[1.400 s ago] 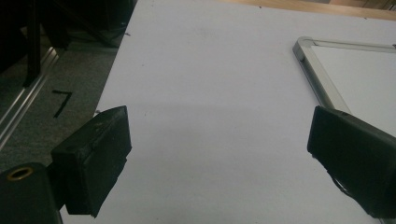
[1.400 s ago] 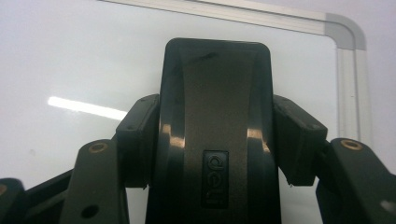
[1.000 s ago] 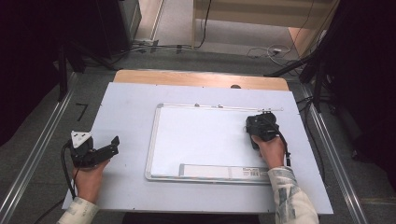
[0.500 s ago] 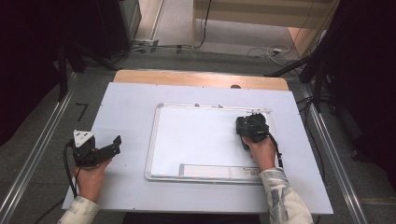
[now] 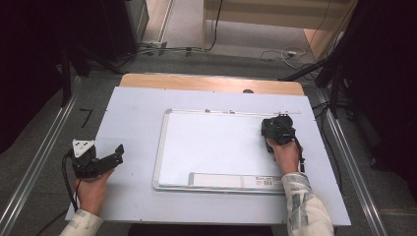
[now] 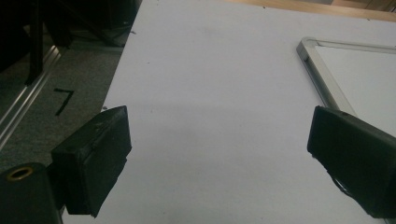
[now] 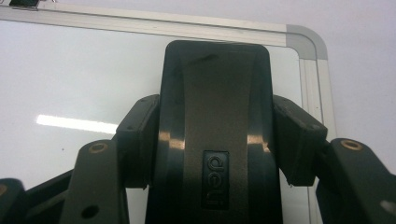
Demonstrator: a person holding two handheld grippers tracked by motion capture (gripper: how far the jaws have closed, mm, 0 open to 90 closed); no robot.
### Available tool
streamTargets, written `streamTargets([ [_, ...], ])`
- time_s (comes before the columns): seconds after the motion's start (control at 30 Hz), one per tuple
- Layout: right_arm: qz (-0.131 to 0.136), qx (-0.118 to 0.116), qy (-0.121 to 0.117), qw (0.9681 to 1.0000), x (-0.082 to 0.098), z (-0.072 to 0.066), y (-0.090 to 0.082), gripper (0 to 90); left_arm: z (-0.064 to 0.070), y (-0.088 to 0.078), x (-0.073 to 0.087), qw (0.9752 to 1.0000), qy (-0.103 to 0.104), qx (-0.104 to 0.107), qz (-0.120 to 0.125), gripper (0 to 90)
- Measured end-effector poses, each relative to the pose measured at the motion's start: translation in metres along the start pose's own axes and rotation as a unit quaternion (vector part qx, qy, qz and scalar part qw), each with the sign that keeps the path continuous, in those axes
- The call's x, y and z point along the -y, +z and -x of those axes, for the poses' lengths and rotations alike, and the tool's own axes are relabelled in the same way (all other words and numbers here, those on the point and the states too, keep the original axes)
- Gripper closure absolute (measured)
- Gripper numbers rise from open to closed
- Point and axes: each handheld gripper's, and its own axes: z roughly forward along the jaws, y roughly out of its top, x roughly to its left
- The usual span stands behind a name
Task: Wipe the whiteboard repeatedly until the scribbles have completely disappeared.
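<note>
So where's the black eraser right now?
The black eraser is clamped in the right gripper, on the whiteboard near its far right corner.

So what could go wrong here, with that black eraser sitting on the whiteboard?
The right gripper clamps the black eraser only by its sides, so pressing down could make it slip or tilt. It sits near the whiteboard's top right corner, where a stroke could catch the metal frame. The left gripper rests open beside the board, not steadying it, so the board might slide.
</note>
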Motion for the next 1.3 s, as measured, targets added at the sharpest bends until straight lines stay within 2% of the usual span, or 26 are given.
streamTargets([
  [0.07, -0.001, -0.006, -0.004, 1.0000, 0.000, -0.004, 0.000, 37.6, 0.001, 0.001, 0.000, 1.0000, 0.001, 0.000, 0.000, 6.9],
  [0.27, 0.001, -0.024, -0.034, 0.9991, 0.001, -0.033, -0.001, 37.5, 0.005, 0.003, -0.001, 1.0000, 0.006, 0.003, -0.002, 6.9],
  [0.37, 0.002, -0.031, -0.042, 0.9986, 0.003, -0.044, -0.002, 37.5, 0.005, 0.003, -0.001, 1.0000, 0.006, 0.004, -0.001, 6.9],
  [0.57, 0.003, -0.050, -0.068, 0.9965, 0.008, -0.071, -0.006, 37.5, 0.005, 0.003, -0.002, 1.0000, 0.005, 0.006, 0.000, 6.9],
  [0.7, 0.008, -0.056, -0.081, 0.9951, 0.016, -0.079, -0.011, 37.5, 0.003, 0.002, -0.002, 1.0000, 0.000, 0.006, 0.001, 6.9],
  [0.87, 0.005, -0.059, -0.080, 0.9950, 0.026, -0.070, -0.019, 37.4, -0.001, 0.000, -0.001, 1.0000, -0.001, 0.007, 0.002, 6.9],
  [1.3, 0.007, -0.026, -0.034, 0.9991, 0.037, -0.014, -0.028, 37.4, 0.003, 0.002, -0.002, 1.0000, 0.000, 0.008, 0.003, 6.9],
])
